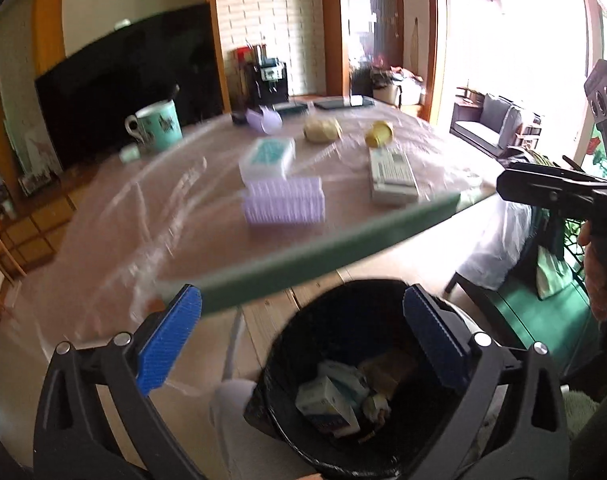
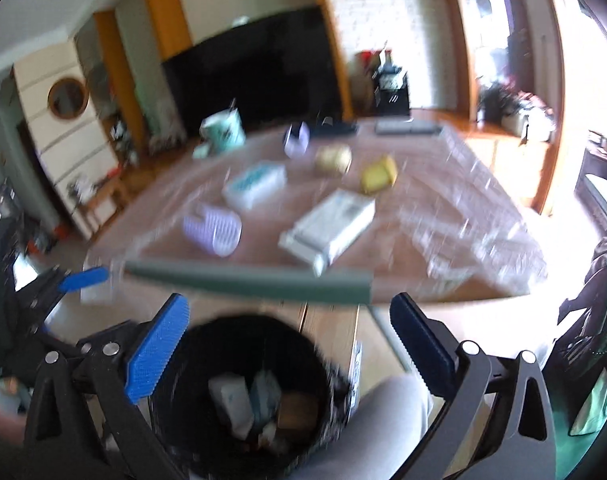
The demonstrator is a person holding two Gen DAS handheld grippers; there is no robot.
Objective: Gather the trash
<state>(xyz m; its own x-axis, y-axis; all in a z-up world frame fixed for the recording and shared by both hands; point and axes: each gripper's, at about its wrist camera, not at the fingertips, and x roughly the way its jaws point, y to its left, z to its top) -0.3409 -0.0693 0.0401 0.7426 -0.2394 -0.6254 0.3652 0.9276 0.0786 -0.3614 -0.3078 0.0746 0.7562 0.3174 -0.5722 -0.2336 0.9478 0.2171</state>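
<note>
**Operator:** State of each hand-held gripper?

**Technician:** Left hand-held gripper (image 1: 301,334): jaws wide apart, nothing between the blue pads. Right hand-held gripper (image 2: 289,338): likewise wide and empty. Both point downward over the black trash bin (image 1: 287,432), which sits directly below and just ahead of the pads. That placement suits a drop: anything let go here would fall inside.

**Operator:** Where is the trash?

**Technician:** Several cartons and wrappers (image 1: 335,396) lie at the bottom of the bin. Beyond the pads, on the surface (image 1: 183,248), remain a white box (image 2: 329,226), a teal-topped box (image 1: 268,158), a lilac ribbed item (image 1: 284,202), a yellow lump (image 1: 379,133) and a pale crumpled lump (image 1: 321,129). Judged from this, collection is only partly done.

**Operator:** Surface and room?

**Technician:** The surface is covered in clear plastic film with a green edge guard (image 1: 323,250). A mug (image 1: 159,124) stands at the far left. Behind it are a dark television (image 1: 131,80) and a brick-pattern wall. Both views are motion-blurred.
</note>
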